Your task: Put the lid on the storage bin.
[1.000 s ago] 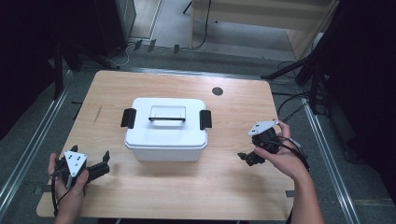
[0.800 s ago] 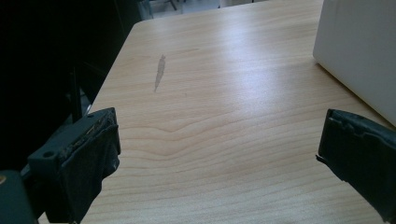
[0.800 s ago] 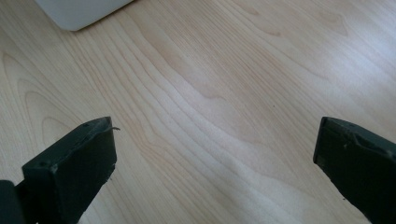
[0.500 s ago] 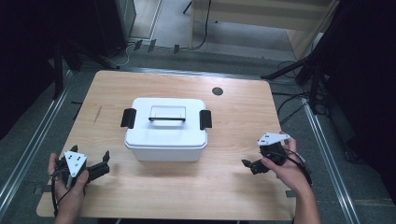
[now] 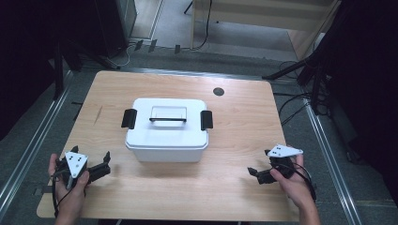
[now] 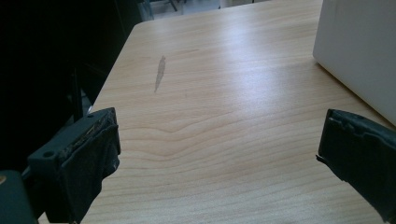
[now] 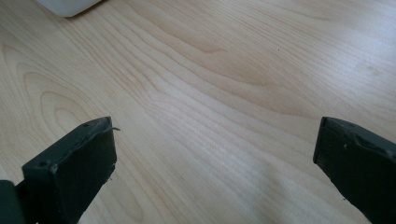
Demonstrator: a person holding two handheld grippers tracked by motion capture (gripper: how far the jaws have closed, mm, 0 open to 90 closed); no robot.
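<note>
A white lidded box (image 5: pixel 166 138) stands in the middle of the wooden table (image 5: pixel 244 117). It has a black clip on each short side and a flat handle (image 5: pixel 168 119) on the lid. My left gripper (image 5: pixel 90 153) rests near the front left corner with its jaws wide apart and nothing between them. In the left gripper view (image 6: pixel 219 140) the box's wall (image 6: pixel 364 51) is at the right. My right gripper (image 5: pixel 259 162) sits near the front right, open and empty. In the right gripper view (image 7: pixel 215 149) a corner of the box (image 7: pixel 70 5) shows at the top left.
A small dark round hole (image 5: pixel 218 91) sits in the tabletop behind the box. A grey smear (image 6: pixel 160 72) marks the wood at the left. Metal rails run along both sides of the table, with cables on the floor at the right.
The right hand has brought its gripper down and back toward the table's near right edge. The left gripper and the box have stayed where they were.
</note>
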